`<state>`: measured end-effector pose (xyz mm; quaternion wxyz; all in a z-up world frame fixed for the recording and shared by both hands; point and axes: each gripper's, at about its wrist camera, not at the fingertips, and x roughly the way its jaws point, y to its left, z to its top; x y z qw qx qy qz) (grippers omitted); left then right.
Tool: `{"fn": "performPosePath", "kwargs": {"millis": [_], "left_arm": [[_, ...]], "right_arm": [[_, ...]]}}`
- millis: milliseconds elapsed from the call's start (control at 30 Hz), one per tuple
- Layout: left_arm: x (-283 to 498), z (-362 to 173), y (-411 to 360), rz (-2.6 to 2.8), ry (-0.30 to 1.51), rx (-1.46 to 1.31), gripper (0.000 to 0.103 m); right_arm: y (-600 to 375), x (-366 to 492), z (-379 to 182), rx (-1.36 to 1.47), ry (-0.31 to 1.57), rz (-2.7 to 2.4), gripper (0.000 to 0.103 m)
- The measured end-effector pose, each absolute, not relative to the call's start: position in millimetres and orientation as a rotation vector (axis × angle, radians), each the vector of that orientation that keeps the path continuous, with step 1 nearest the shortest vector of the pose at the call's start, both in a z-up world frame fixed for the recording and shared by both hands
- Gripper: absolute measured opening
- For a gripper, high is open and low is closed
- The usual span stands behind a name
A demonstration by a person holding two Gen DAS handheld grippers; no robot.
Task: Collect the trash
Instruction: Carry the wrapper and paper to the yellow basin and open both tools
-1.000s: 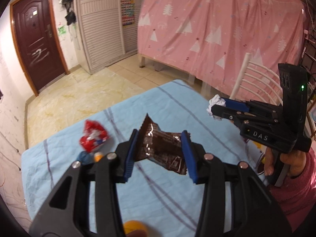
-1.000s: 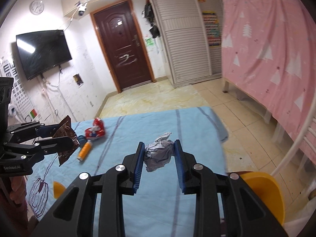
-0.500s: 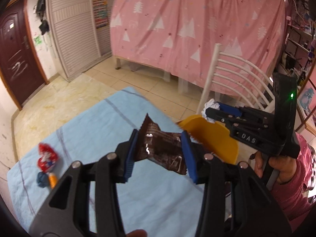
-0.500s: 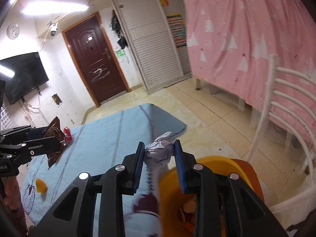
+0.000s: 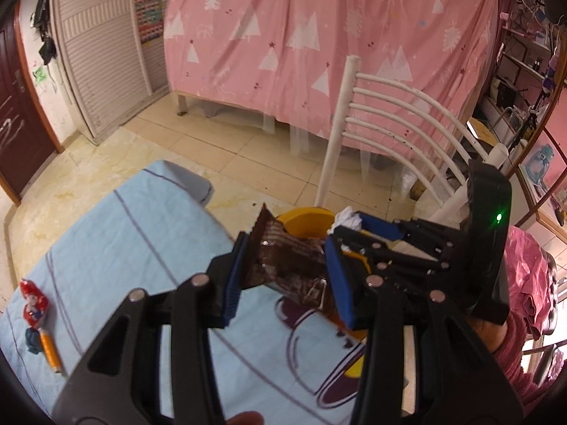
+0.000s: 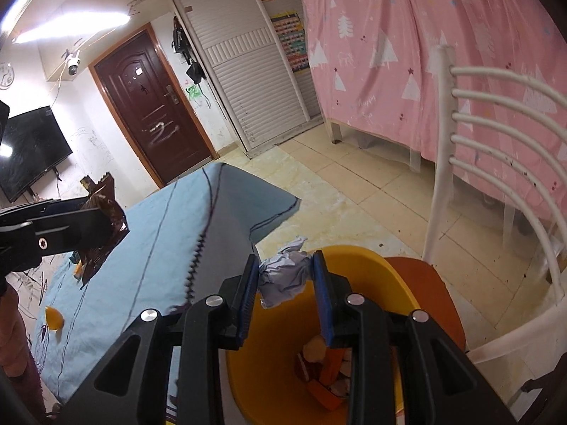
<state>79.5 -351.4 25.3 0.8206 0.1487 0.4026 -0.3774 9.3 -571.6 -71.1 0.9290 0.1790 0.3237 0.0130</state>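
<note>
The right gripper point(image 6: 283, 279) clenches one crumpled paper ball point(image 6: 283, 278) over the near rim of the yellow bin point(image 6: 375, 269). The left gripper point(image 5: 287, 276) grasps one brown wrapper point(image 5: 287, 265), held above the blue tablecloth point(image 5: 106, 248) with the bin at its one o'clock.

Judging from this, the paper sits over the rim rather than the middle, so letting go now could drop it onto the floor. The wrapper is light and may flutter past the opening. The two tools are close and could knock together.

Left on the cloth at eight o'clock: one red wrapper point(image 5: 33, 306), one orange spool point(image 5: 49, 350).
</note>
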Motion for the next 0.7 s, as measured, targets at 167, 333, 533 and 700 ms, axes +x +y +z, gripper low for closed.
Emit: {"fn": "performPosePath", "kwargs": {"millis": [167, 333, 533, 700], "left_arm": [[79, 21, -368, -0.809, 0.868, 0.317, 0.046], [76, 19, -378, -0.811, 0.874, 0.323, 0.061], [77, 21, -372, -0.803, 0.887, 0.314, 0.066], [79, 31, -356, -0.797, 0.873, 0.273, 0.068]], "right_arm": [[-587, 7, -81, 0.394, 0.679, 0.017, 0.025], [-597, 1, -88, 0.420, 0.688, -0.004, 0.026], [-598, -1, -89, 0.417, 0.692, -0.009, 0.027], [-592, -1, -85, 0.403, 0.693, -0.005, 0.032]]}}
